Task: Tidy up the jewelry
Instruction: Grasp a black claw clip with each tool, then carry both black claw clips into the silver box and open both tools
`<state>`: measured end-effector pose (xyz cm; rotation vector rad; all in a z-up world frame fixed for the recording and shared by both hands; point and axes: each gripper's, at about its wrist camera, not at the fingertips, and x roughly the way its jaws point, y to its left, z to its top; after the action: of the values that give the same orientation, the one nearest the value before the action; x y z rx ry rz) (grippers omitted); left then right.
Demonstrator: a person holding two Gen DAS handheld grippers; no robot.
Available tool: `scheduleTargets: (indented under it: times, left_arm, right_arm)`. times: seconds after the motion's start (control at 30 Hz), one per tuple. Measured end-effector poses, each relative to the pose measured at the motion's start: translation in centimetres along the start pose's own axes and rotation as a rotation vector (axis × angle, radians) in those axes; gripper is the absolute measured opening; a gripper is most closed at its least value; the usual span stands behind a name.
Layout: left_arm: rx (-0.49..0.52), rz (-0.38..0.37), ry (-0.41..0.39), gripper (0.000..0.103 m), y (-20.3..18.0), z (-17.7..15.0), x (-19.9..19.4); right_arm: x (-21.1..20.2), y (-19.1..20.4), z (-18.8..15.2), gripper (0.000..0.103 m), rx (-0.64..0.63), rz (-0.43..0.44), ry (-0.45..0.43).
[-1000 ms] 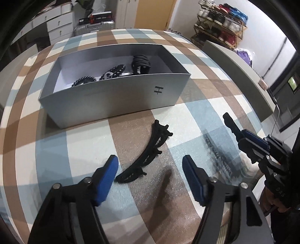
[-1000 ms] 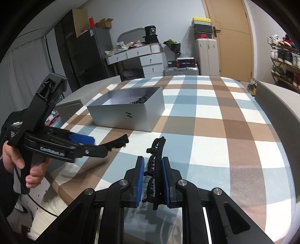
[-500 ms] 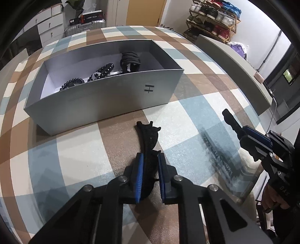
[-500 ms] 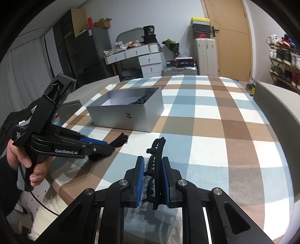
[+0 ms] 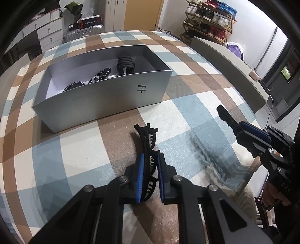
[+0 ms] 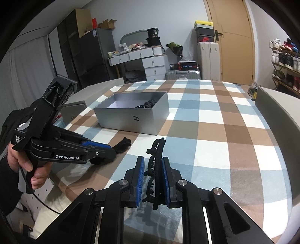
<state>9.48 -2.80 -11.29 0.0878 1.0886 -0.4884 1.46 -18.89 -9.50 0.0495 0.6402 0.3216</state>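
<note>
My left gripper (image 5: 150, 159) is shut on a black hair clip (image 5: 148, 138) just above the checked tablecloth, in front of the silver box (image 5: 105, 97). The box holds black bead bracelets (image 5: 97, 77) and a black scrunchie (image 5: 125, 63). My right gripper (image 6: 153, 164) is shut on a second black hair clip (image 6: 156, 159) and holds it above the table. In the right wrist view the left gripper (image 6: 110, 151) is at the left with its clip (image 6: 122, 144) sticking out. The right gripper's tip (image 5: 223, 112) shows at the right of the left wrist view.
The box (image 6: 135, 117) stands on the left half of the table. Grey chair backs (image 5: 230, 71) line the table's sides. A desk with drawers (image 6: 148, 62), suitcases (image 6: 208, 60) and a shoe rack (image 5: 208, 16) stand beyond the table.
My left gripper went from open around the clip on the table to shut on it, and has lifted it slightly toward the box. The right gripper keeps holding its clip.
</note>
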Motion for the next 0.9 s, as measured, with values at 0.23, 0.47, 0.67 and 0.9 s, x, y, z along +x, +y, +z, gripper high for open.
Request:
scheduleTargets:
  times: [0.23, 0.47, 0.67, 0.9]
  left_arm:
    - [-0.029, 0.038, -0.063, 0.009, -0.3, -1.5, -1.5]
    - [-0.093, 0.06, -0.177, 0.009, 0.4, -2.1, -4.4]
    - [-0.14, 0.083, -0.269, 0.009, 1.5, -1.2, -7.2]
    - [-0.172, 0.107, -0.345, 0.009, 3.4, 1.0, -8.5]
  right_arm:
    - [-0.6, 0.5, 0.3, 0.018, -0.002, 0.015, -0.016]
    - [-1.2, 1.5, 1.1, 0.018, -0.016, 0.037, -0.036]
    - [-1.1, 2.9, 2.8, 0.018, -0.05, 0.105, -0.067]
    - [0.1, 4.4, 5.9, 0.018, -0.116, 0.166, -0.119]
